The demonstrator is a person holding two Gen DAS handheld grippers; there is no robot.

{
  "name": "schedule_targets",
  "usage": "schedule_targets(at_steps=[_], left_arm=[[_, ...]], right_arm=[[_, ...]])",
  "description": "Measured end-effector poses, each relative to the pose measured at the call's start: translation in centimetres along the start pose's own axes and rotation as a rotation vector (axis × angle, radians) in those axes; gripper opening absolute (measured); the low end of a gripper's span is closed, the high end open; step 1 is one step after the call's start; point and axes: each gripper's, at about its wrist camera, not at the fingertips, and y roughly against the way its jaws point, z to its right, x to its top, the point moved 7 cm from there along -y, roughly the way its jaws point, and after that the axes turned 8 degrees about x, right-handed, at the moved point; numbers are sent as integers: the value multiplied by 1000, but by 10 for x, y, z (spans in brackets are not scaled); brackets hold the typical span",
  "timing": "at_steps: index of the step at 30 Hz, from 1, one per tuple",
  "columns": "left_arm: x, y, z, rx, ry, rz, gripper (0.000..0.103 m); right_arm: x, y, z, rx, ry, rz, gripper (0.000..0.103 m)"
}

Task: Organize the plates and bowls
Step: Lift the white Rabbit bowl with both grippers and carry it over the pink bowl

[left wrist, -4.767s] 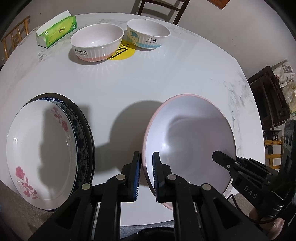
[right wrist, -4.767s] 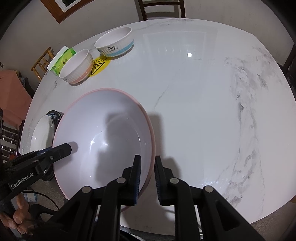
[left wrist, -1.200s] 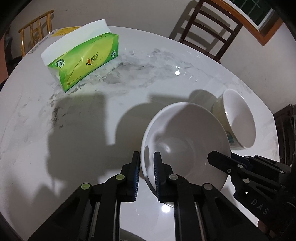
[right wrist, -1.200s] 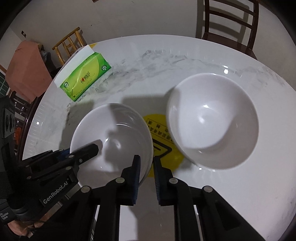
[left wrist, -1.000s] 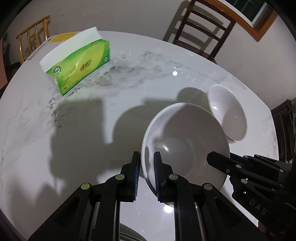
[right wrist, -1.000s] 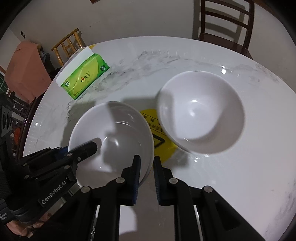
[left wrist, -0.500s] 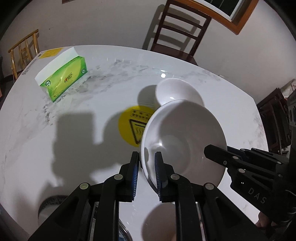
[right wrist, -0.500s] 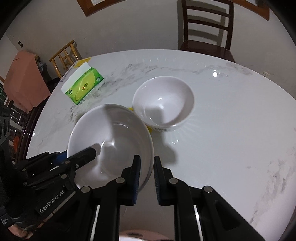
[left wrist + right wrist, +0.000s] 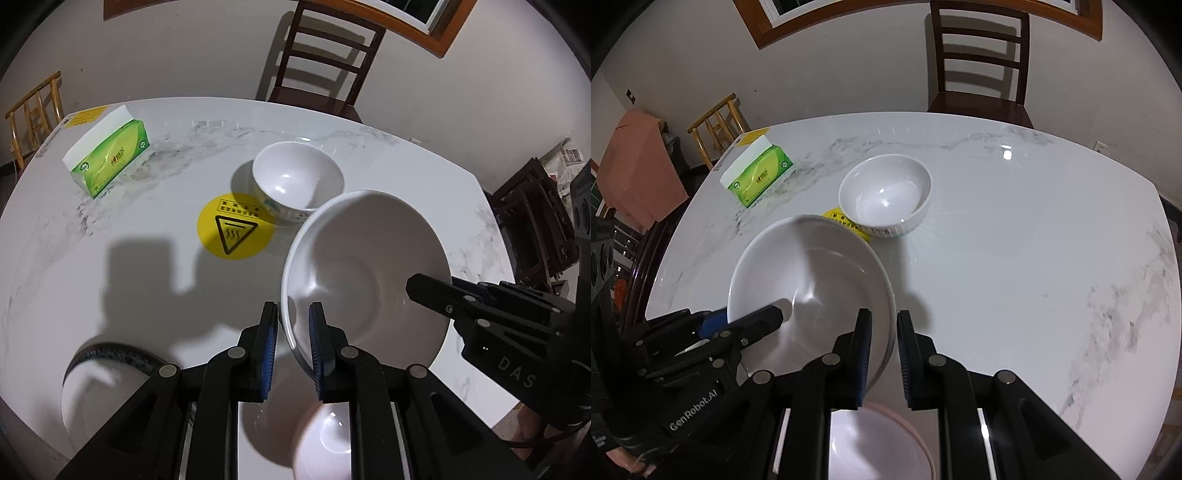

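We have the marble table (image 9: pixel 110 229) spread below us, and what matters for the coming move is that the pink-rimmed plate (image 9: pixel 886 439) lies almost straight under the white bowl (image 9: pixel 369 280) we carry, so in our judgement the bowl has mainly to go down, not across. Both claws share the load: our left gripper (image 9: pixel 291 343) is clamped on the bowl's near-left rim, our right gripper (image 9: pixel 882 350) is clamped on the opposite rim, each with the wall pinched between its blue pads, and the bowl hangs clear of the table, tilted a little. Neither hand is nearer the plate; it sits between them. The second bowl (image 9: pixel 886 195) rests farther off, its foot over the edge of the yellow warning sticker (image 9: pixel 236 225), with the green tissue box (image 9: pixel 107 158) beyond to the left. The left wrist view alone shows the blue-rimmed plate stack (image 9: pixel 103 384) at lower left; the right wrist view alone shows the plate's pink rim clearly
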Motion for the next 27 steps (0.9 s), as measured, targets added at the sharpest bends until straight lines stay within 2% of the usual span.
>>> schedule_targets(at_steps=[8, 14, 21, 27], left_arm=[[-32, 24, 12, -17, -29, -5, 14], [-69, 37, 17, -22, -40, -22, 14], [-107, 30, 22, -25, -54, -67, 14], [-121, 17, 24, -5, -60, -95, 14]], right_arm=[[-42, 22, -5, -8, -17, -7, 15], [-80, 34, -10, 4, -28, -25, 15], [-123, 31, -5, 3, -55, -60, 15], [-139, 19, 1, 6, -87, -79, 15]])
